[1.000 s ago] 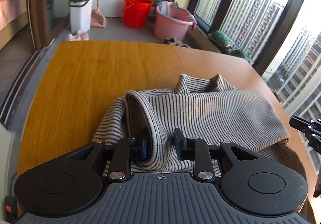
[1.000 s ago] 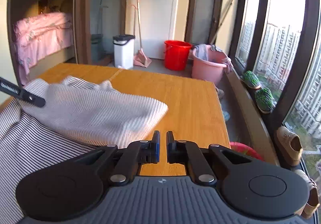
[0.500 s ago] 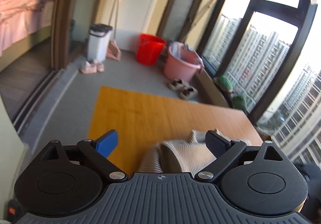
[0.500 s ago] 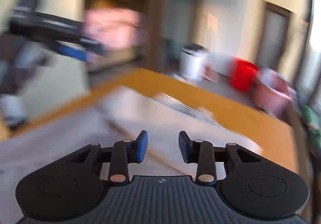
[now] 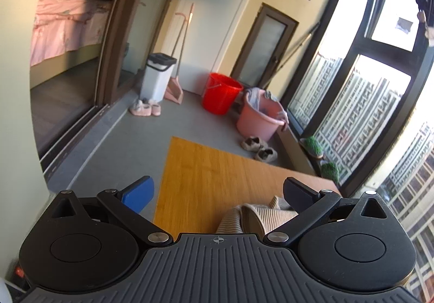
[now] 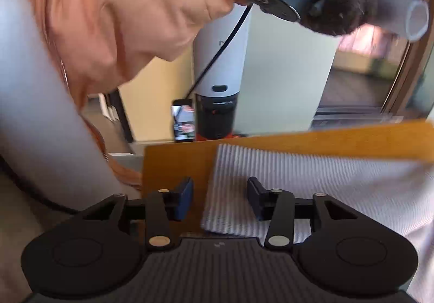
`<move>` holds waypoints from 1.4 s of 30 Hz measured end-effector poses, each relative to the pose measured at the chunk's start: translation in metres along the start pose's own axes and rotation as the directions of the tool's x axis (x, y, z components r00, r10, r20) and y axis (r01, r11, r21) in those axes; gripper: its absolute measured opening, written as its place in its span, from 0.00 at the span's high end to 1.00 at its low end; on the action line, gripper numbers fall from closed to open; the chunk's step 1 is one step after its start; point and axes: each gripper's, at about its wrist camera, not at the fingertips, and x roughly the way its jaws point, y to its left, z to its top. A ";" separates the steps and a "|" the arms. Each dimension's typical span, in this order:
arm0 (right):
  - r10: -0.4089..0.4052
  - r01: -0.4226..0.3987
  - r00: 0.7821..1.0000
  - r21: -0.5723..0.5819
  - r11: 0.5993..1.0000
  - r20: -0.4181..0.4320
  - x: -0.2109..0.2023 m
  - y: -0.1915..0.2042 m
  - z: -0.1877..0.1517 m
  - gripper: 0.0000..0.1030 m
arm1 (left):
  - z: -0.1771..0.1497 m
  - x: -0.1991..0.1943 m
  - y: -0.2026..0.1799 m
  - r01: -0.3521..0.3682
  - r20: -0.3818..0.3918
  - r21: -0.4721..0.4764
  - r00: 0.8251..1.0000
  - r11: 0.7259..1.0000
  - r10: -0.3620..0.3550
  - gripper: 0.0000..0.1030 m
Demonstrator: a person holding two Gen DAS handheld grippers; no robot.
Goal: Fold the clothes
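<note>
From your left wrist camera, your left gripper [image 5: 217,191] hangs above the wooden table [image 5: 206,178] with its fingers spread wide and nothing between them. Only a rolled edge of the striped garment [image 5: 252,217] shows, lying on the table just below the gripper's right finger, close to the camera. If you close from this height you will pinch air, or catch only the top roll of cloth and drag the fold open. The red bucket [image 5: 221,96] and pink basin [image 5: 257,121] sit on the floor well beyond the table's far edge and pose no risk.

From your right wrist camera, your right gripper [image 6: 219,194] is also open and empty. Its right finger is over the striped garment [image 6: 312,183], its left finger over bare table [image 6: 173,159], so the cloth's edge runs between them. The picture is blurred, so I cannot tell whether the fingertips touch the fabric. Closing here could grab a single layer and skew the fold, or push the cloth toward the table's edge. A cable [image 6: 217,53] hangs beyond the table, near your sleeve [image 6: 122,12], and a fast swing might snag it.
</note>
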 end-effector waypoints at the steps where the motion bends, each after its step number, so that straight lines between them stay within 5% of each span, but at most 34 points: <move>1: -0.035 0.033 0.998 0.046 0.998 0.045 -0.016 -0.015 0.001 0.88 | 0.002 -0.004 0.002 0.004 0.017 -0.006 1.000 1.000 -0.004 0.00; 4: -0.151 0.118 0.974 0.192 0.974 0.168 -0.063 -0.059 0.004 0.92 | 0.011 -0.018 0.006 0.015 0.077 -0.019 0.997 1.000 -0.013 0.00; 7: -0.278 0.178 0.922 0.342 0.923 0.270 -0.111 -0.102 0.008 0.92 | 0.019 -0.031 0.011 0.016 0.151 -0.056 0.989 0.998 -0.008 0.00; 10: -0.410 0.211 0.844 0.490 0.846 0.344 -0.158 -0.146 0.011 0.93 | 0.022 -0.035 0.011 0.045 0.182 -0.081 0.983 0.996 -0.029 0.00; 15: -0.620 0.208 0.676 0.705 0.678 0.397 -0.235 -0.216 0.014 0.93 | 0.009 -0.007 -0.013 0.087 0.088 -0.004 0.992 0.996 -0.087 0.00; 18: -0.691 0.216 0.618 0.764 0.608 0.375 -0.264 -0.233 -0.013 0.93 | -0.011 0.021 -0.040 0.141 -0.009 0.074 0.990 0.987 -0.141 0.00; 23: -0.724 0.223 0.611 0.809 0.545 0.320 -0.280 -0.243 -0.050 0.97 | -0.064 0.076 -0.099 0.220 -0.202 0.280 0.965 0.935 -0.167 0.00; 27: -0.728 0.238 0.632 0.828 0.507 0.264 -0.267 -0.244 -0.073 0.97 | -0.097 0.111 -0.121 0.131 -0.251 0.437 0.968 0.890 -0.019 0.00; 32: -0.734 0.306 0.668 0.853 0.423 0.124 -0.249 -0.241 -0.125 0.97 | -0.094 0.115 -0.101 0.097 -0.264 0.427 0.964 0.899 0.021 0.00; 36: -0.709 0.387 0.702 0.872 0.301 -0.066 -0.223 -0.240 -0.189 0.97 | -0.085 0.112 -0.085 0.031 -0.256 0.427 0.963 0.904 0.087 0.00; 40: -0.713 0.458 0.678 0.862 0.217 -0.181 -0.219 -0.228 -0.227 0.95 | -0.065 0.107 -0.071 0.011 -0.245 0.364 0.966 0.931 0.084 0.00; 42: -0.716 0.455 0.672 0.868 0.198 -0.189 -0.224 -0.222 -0.238 0.95 | -0.055 0.103 -0.070 0.061 -0.250 0.299 0.968 0.952 0.017 0.00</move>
